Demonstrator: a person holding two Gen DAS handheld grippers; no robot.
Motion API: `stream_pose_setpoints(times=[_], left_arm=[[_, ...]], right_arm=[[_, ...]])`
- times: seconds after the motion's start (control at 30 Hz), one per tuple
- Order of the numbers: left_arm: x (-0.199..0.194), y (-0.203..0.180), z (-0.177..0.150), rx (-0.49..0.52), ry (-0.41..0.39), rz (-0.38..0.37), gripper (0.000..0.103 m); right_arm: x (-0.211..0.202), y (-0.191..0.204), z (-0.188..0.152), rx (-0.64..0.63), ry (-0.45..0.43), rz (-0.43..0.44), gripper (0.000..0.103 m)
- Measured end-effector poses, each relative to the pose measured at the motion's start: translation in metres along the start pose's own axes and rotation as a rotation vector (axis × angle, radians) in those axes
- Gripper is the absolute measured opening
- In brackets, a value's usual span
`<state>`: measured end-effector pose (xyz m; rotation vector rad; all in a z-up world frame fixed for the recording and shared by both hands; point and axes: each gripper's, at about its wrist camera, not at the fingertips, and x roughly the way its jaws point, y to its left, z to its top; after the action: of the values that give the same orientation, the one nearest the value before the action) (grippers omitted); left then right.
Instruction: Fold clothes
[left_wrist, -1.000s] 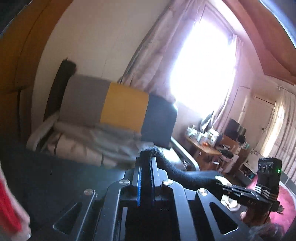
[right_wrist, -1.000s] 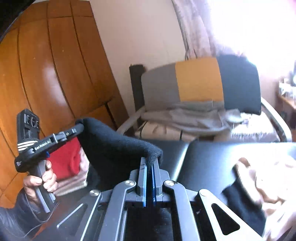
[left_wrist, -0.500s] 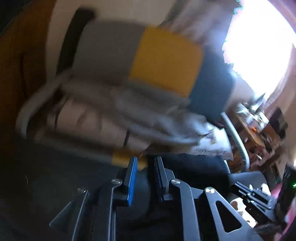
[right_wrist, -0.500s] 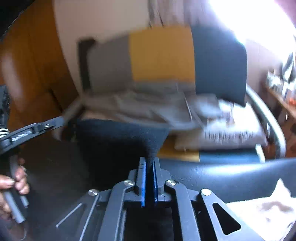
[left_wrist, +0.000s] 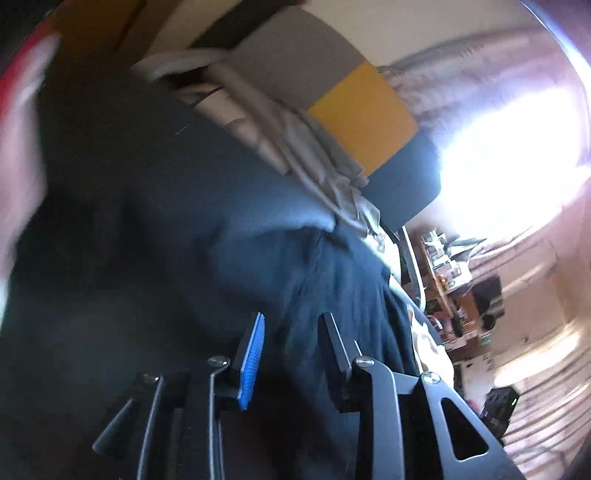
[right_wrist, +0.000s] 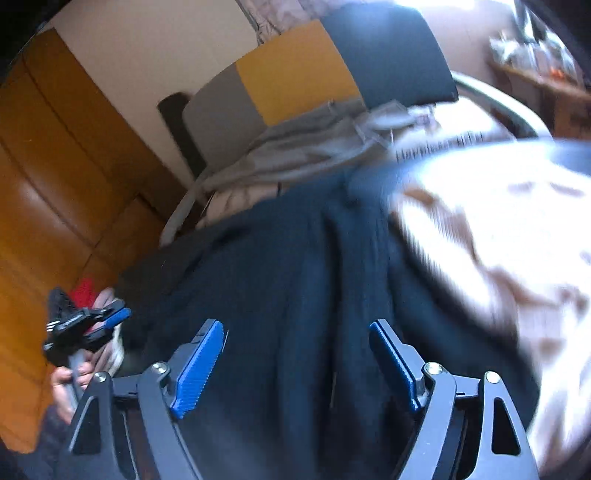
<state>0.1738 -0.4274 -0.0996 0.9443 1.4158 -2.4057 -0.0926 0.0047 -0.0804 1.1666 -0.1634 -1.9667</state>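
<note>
A black garment (right_wrist: 295, 266) lies spread in soft folds on the dark padded surface (left_wrist: 129, 184). My right gripper (right_wrist: 295, 332) hovers low over it. Its jaws are opening wide, the blue pads (right_wrist: 199, 365) stand far apart, and nothing is pressed between them. In the left wrist view the same black garment (left_wrist: 332, 288) runs under my left gripper (left_wrist: 291, 332). Those jaws are also opening, with a clear gap and loose cloth beneath it. The left gripper (right_wrist: 110, 321) also shows at the lower left of the right wrist view, held by a hand (right_wrist: 70, 380).
Behind the surface stands a chair (right_wrist: 295, 74) with a grey, yellow and dark back, grey clothes (right_wrist: 295, 147) heaped on it. A cream and brown cloth (right_wrist: 480, 240) lies right of the garment. A wooden wardrobe (right_wrist: 55, 184) and red cloth (right_wrist: 85, 288) are on the left. A bright window (left_wrist: 517, 147) glares.
Both grippers held the black garment up by its top edge, shut on it. They have dropped down toward the surface and opened, and the garment now lies loose on the surface.
</note>
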Motion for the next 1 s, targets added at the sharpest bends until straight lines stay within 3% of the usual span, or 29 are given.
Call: stream_pose_setpoints(times=[0.1, 0.27, 0.33, 0.47, 0.5, 0.57, 0.6, 0.73, 0.83, 1.0], left_arm=[[-0.022, 0.016, -0.049, -0.012, 0.045, 0.044, 0.032], [-0.033, 0.018, -0.101, 0.019, 0.101, 0.093, 0.033], [-0.034, 0.010, -0.116, 0.039, 0.116, 0.071, 0.033], [-0.026, -0.010, -0.144, 0.096, 0.211, 0.011, 0.034], [-0.023, -0.015, -0.152, 0.115, 0.239, -0.007, 0.034], [-0.019, -0.025, -0.161, 0.124, 0.280, -0.043, 0.034], [-0.016, -0.030, -0.165, 0.118, 0.308, -0.082, 0.035], [-0.002, -0.051, -0.169, 0.102, 0.377, -0.189, 0.047], [0.013, -0.067, -0.166, 0.097, 0.416, -0.206, 0.054], [0.039, -0.097, -0.153, 0.147, 0.450, -0.124, 0.055]], right_arm=[[-0.026, 0.013, -0.062, -0.004, 0.051, 0.002, 0.092], [-0.028, 0.061, -0.129, -0.092, 0.148, 0.054, 0.097], [-0.013, 0.080, -0.144, -0.151, 0.195, 0.070, 0.097], [0.020, 0.105, -0.168, -0.263, 0.254, -0.026, 0.096], [0.026, 0.112, -0.174, -0.321, 0.252, -0.094, 0.087], [0.026, 0.122, -0.179, -0.397, 0.223, -0.183, 0.029], [0.024, 0.125, -0.179, -0.401, 0.212, -0.195, 0.011], [0.013, 0.141, -0.185, -0.462, 0.180, -0.189, 0.011], [0.013, 0.149, -0.190, -0.491, 0.174, -0.179, 0.011], [0.016, 0.149, -0.200, -0.486, 0.193, -0.170, 0.011]])
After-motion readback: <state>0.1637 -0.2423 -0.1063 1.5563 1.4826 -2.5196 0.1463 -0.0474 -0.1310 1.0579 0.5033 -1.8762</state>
